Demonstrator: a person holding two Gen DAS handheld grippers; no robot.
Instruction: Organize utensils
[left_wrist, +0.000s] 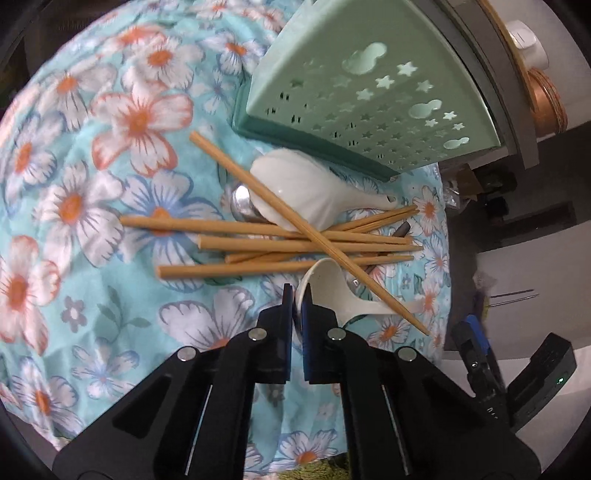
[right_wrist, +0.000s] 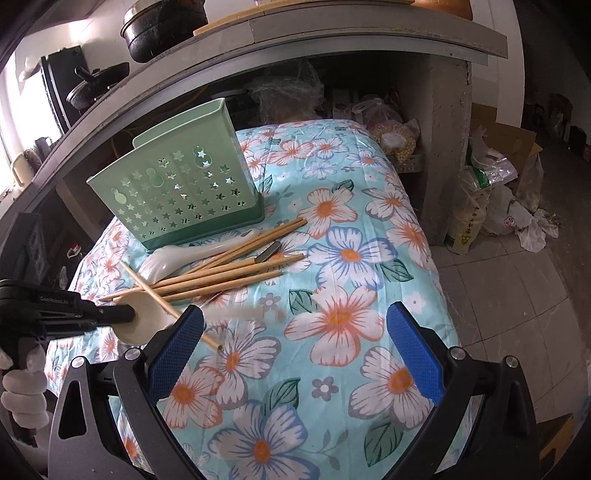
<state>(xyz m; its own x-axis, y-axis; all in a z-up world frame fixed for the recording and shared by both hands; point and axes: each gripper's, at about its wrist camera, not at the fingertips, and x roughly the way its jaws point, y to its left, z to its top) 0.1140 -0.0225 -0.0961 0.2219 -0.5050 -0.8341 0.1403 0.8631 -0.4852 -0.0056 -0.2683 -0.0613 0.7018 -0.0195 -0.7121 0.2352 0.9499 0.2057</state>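
Note:
My left gripper (left_wrist: 297, 295) is shut on the rim of a white ceramic spoon (left_wrist: 332, 291); from the right wrist view it (right_wrist: 123, 314) comes in from the left, pinching that spoon (right_wrist: 146, 317). One long chopstick (left_wrist: 310, 232) lies slanted across the held spoon. Behind it is a pile of several wooden chopsticks (left_wrist: 277, 245) (right_wrist: 229, 271), a second white spoon (left_wrist: 295, 192) (right_wrist: 166, 260) and a metal spoon (left_wrist: 242, 201). The green perforated utensil holder (left_wrist: 369, 92) (right_wrist: 177, 192) stands upright just beyond. My right gripper (right_wrist: 295, 321) hovers open over bare cloth, nothing between its fingers.
The table wears a floral turquoise cloth (right_wrist: 332, 332). A concrete shelf (right_wrist: 332, 40) with pots rises behind the holder. Sacks and bags (right_wrist: 480, 206) sit on the tiled floor to the right. A gloved hand (right_wrist: 22, 373) grips the left tool.

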